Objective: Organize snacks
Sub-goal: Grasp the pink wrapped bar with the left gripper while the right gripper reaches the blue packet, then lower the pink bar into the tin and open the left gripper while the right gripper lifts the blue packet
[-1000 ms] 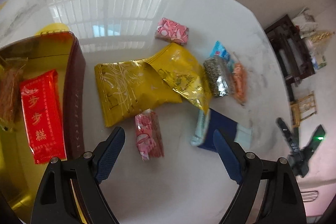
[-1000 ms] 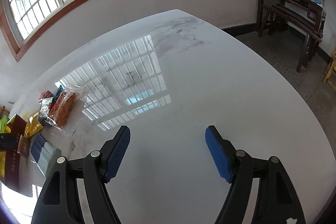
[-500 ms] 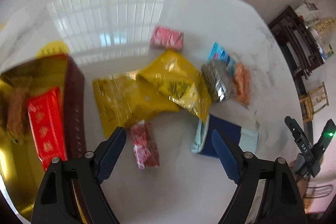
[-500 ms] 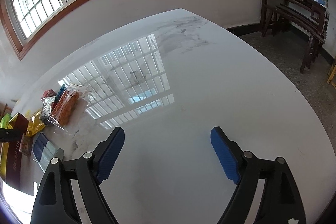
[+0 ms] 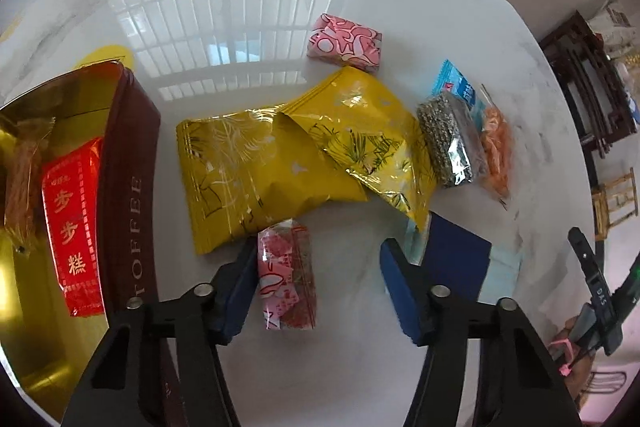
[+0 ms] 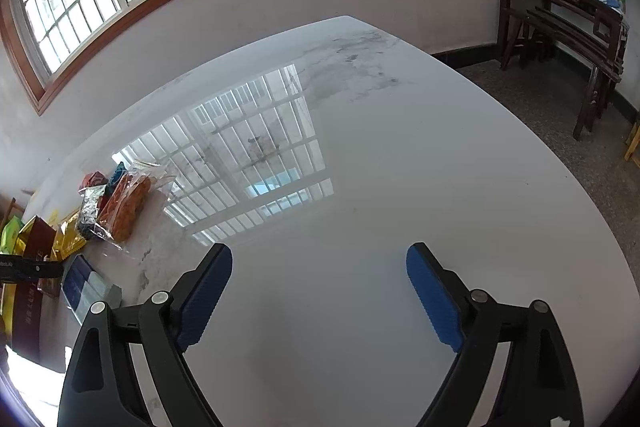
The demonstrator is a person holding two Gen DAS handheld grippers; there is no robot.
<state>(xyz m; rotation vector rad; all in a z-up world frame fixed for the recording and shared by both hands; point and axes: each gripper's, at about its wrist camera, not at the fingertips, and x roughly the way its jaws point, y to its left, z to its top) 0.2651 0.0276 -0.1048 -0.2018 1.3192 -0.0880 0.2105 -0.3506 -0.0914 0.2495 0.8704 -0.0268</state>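
My left gripper [image 5: 320, 279] is open, low over the white table, with a small pink-and-red candy packet [image 5: 288, 279] between its fingers, close to the left finger. Two yellow bags [image 5: 264, 171] lie just beyond it. A pink packet [image 5: 345, 42], a silver-grey packet [image 5: 450, 143], an orange snack bag [image 5: 496, 147] and a dark blue packet [image 5: 456, 259] lie around. A brown toffee tin [image 5: 128, 187] at the left holds a red packet [image 5: 72, 223]. My right gripper [image 6: 320, 291] is open and empty over bare table.
A dark wooden side table [image 6: 568, 15] stands by the wall at the right. The table edge [image 6: 560, 163] curves off toward a speckled floor. In the right wrist view the snack pile [image 6: 120, 203] lies far left, with the left gripper's tip [image 6: 28, 269] there.
My left gripper has come down and forward over the small pink-and-red packet, which now sits between its fingers. My right gripper has shifted only slightly and stays open.
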